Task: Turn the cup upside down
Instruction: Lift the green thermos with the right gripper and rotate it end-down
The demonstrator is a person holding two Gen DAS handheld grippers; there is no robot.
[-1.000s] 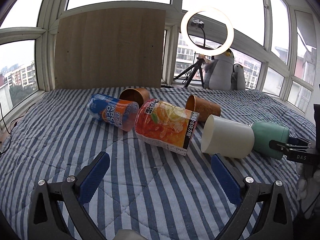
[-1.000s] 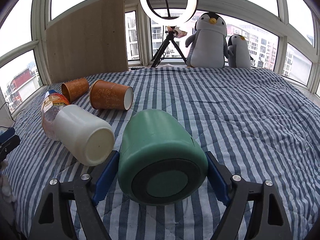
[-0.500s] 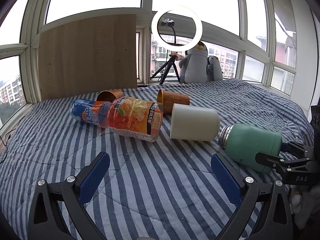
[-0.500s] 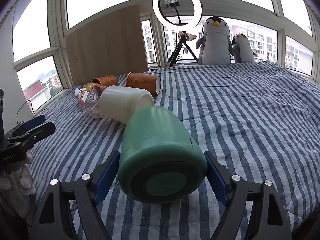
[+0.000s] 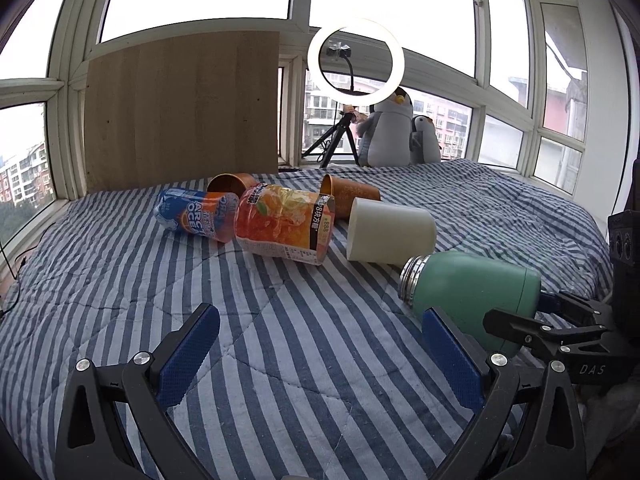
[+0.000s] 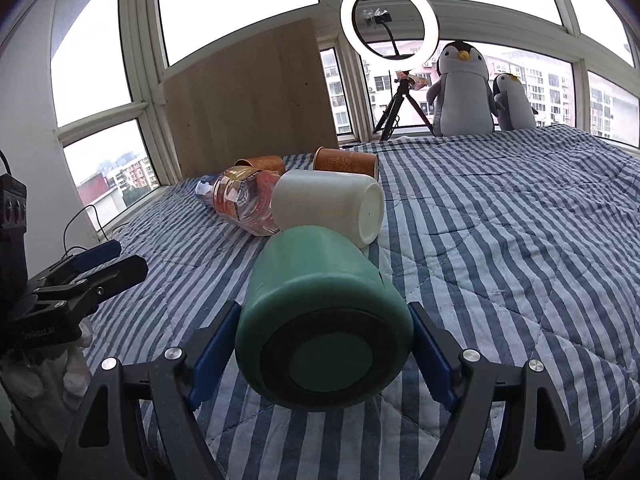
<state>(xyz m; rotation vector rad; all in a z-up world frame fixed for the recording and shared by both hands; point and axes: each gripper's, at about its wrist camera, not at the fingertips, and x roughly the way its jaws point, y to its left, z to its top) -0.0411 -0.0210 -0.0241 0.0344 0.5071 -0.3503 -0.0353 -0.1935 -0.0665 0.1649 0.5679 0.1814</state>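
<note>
A green cup [image 6: 324, 320] with a steel threaded mouth is held on its side, its base toward the right wrist camera. My right gripper [image 6: 324, 356] is shut on it, one blue pad on each side of its base end. In the left wrist view the green cup [image 5: 468, 300] hangs at the right above the striped bed, mouth pointing left, with my right gripper [image 5: 538, 314] behind it. My left gripper [image 5: 320, 356] is open and empty over the bed; it also shows in the right wrist view [image 6: 86, 270] at the left.
On the striped bedspread [image 5: 280, 340] lie a white cup [image 5: 390, 236], an orange-label bottle [image 5: 284, 226], a blue-and-orange bottle [image 5: 196, 216] and two brown cups [image 5: 348, 196]. A wooden board [image 5: 184, 112], a ring light [image 5: 356, 62] and two penguin toys [image 5: 386, 132] stand at the back windows.
The right gripper has lifted the green cup and drawn it back from the white cup. The left gripper's view has shifted, so the green cup now appears closer to it.
</note>
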